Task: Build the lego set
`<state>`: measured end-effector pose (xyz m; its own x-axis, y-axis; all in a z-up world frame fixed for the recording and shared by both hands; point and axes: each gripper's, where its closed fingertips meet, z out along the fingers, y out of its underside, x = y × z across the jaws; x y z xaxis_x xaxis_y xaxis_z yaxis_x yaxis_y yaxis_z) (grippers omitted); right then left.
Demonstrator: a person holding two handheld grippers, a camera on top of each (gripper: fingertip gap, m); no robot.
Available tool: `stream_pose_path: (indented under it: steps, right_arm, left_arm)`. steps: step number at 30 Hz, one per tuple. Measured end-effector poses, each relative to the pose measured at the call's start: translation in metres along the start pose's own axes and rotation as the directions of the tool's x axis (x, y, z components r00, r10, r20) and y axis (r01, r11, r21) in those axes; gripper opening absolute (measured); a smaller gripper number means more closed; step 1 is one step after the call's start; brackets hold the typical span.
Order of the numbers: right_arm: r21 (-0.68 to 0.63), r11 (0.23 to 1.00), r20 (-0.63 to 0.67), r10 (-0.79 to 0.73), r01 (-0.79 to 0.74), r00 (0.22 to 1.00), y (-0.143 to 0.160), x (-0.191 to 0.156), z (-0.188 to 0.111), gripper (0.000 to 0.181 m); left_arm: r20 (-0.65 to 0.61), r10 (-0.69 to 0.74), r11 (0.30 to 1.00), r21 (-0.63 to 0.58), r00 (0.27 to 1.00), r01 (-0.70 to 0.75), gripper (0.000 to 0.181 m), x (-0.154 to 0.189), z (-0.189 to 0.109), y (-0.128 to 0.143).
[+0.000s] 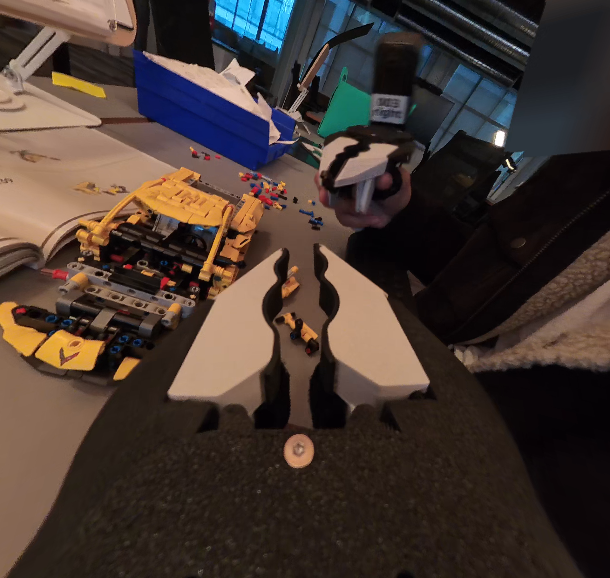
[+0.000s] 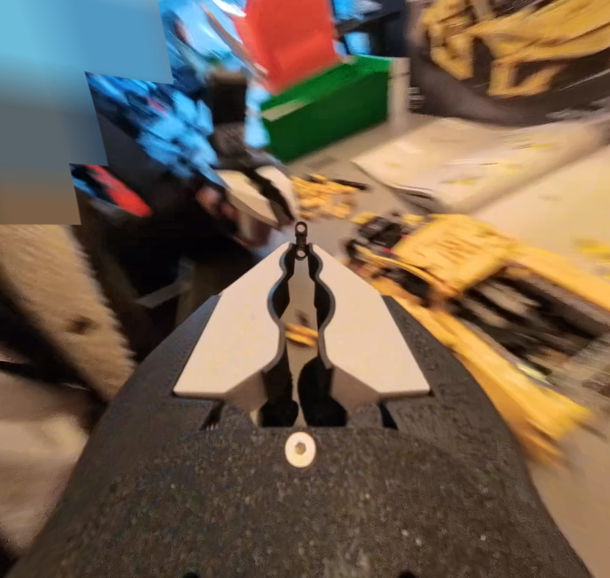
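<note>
The right gripper (image 2: pixel 299 250) has its jaws almost closed on a small black connector piece (image 2: pixel 300 241), pinched at the very tips so that its upper ring stays free, probably to press it into the model. The left gripper (image 1: pixel 299 251) hovers with its jaws narrowly apart and holding nothing; below the gap two small yellow sub-assemblies (image 1: pixel 298 331) lie on the bench (image 1: pixel 49 430), likely waiting there. The yellow lego car (image 1: pixel 148 258) stands to the left of these jaws, beside the open instruction book (image 1: pixel 49 179).

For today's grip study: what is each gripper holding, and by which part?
The right gripper pinches a small black connector piece by its lower end, at the fingertips. The left gripper is open, holding nothing.
</note>
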<state>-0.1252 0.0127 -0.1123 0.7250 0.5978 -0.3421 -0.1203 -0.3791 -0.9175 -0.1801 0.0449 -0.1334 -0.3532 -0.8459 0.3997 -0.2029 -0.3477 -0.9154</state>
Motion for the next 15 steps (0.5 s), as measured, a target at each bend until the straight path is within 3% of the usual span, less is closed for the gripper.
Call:
stream_pose_path:
  steps: [1, 3, 6, 8, 11, 15]
  right_arm:
    - [0.015, 0.990, 0.144, 0.136, -0.140, 0.980, -0.009, -0.014, 0.011, 0.006]
    - [-0.059, 0.932, 0.383, 0.353, -0.359, 0.854, -0.016, -0.034, 0.026, 0.006]
    - [-0.266, 0.743, 0.595, 0.628, -0.614, 0.501, -0.023, -0.050, 0.040, 0.006]
    - [-0.336, 0.666, 0.653, 0.674, -0.666, 0.345, -0.024, -0.057, 0.045, 0.006]
    - [-0.375, 0.650, 0.681, 0.677, -0.661, 0.279, -0.021, -0.068, 0.053, 0.006]
    - [-0.413, 0.622, 0.758, 0.639, -0.666, 0.127, -0.034, -0.084, 0.048, 0.005]
  left_arm:
    - [-0.010, 0.015, 1.000, 0.020, 1.000, -0.014, 0.015, 0.003, -0.001, -0.004]
    - [-0.050, 0.042, 0.994, 0.099, 0.998, -0.037, 0.016, 0.012, -0.007, -0.018]
    - [-0.143, 0.079, 0.967, 0.252, 0.987, -0.041, 0.017, 0.032, -0.020, -0.044]
    - [-0.200, 0.095, 0.952, 0.305, 0.975, -0.030, 0.018, 0.043, -0.026, -0.052]
    - [-0.221, 0.117, 0.943, 0.330, 0.968, -0.039, 0.018, 0.049, -0.029, -0.055]
    - [-0.278, 0.154, 0.945, 0.323, 0.948, -0.059, 0.018, 0.065, -0.028, -0.051]
